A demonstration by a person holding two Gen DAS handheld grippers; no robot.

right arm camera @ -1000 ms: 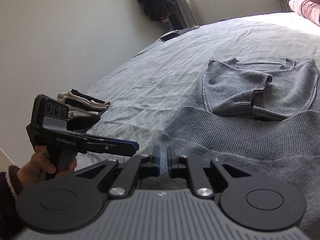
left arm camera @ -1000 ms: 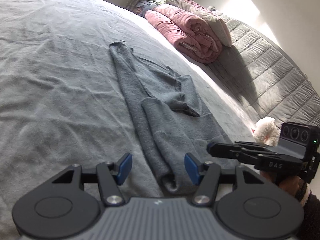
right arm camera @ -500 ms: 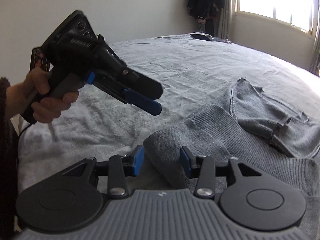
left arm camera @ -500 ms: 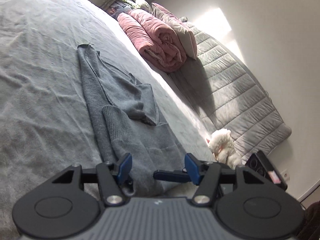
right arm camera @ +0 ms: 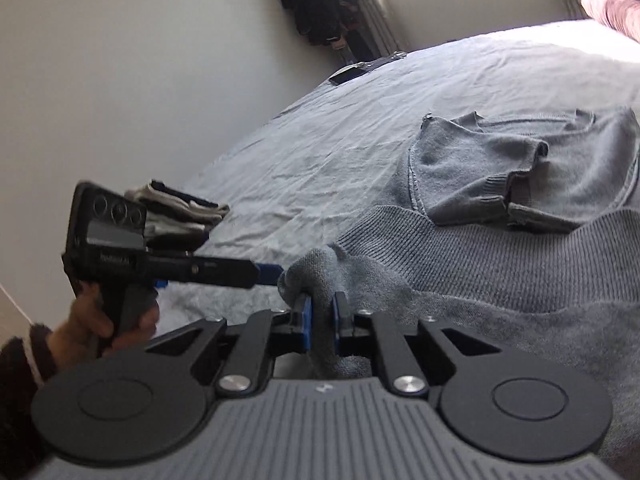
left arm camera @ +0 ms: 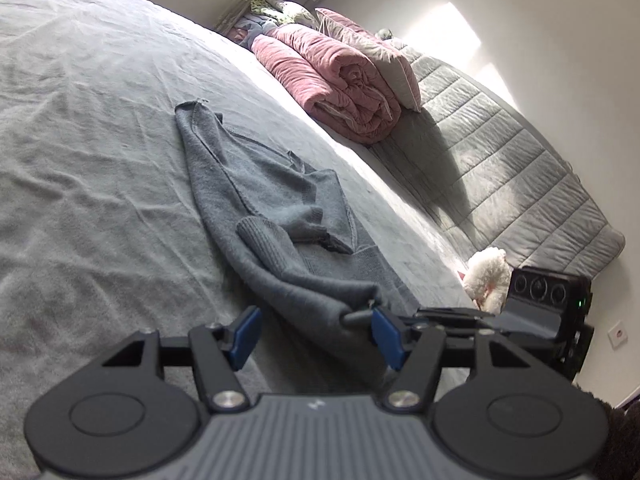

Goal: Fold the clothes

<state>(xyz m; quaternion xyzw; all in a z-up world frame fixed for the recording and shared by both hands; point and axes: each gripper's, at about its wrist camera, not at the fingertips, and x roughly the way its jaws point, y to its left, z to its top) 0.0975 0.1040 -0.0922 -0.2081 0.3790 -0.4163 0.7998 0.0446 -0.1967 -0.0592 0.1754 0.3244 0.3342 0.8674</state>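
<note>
Nearest to me, the right gripper (right arm camera: 322, 314) has its blue pads pinched tight on a bunched corner of the grey sweater (right arm camera: 500, 264), the cloth squeezed up between the two fingers. At about nine o'clock from it, the left gripper (right arm camera: 266, 271) reaches in level, its tip touching the same bunch of knit. Seen from the left wrist, the left gripper (left arm camera: 316, 334) stands wide apart, with the lifted hem of the grey sweater (left arm camera: 256, 184) passing between its fingers and gripped by neither.

The sweater runs away toward twelve o'clock across the grey bedsheet (left arm camera: 80, 128), its sleeves folded in over the chest. At nine o'clock, near the bed's edge, sits a small stack of folded clothes (right arm camera: 180, 208). Farther off at one o'clock, a rolled pink duvet (left arm camera: 332, 80) rests against the quilted grey headboard (left arm camera: 500, 168).
</note>
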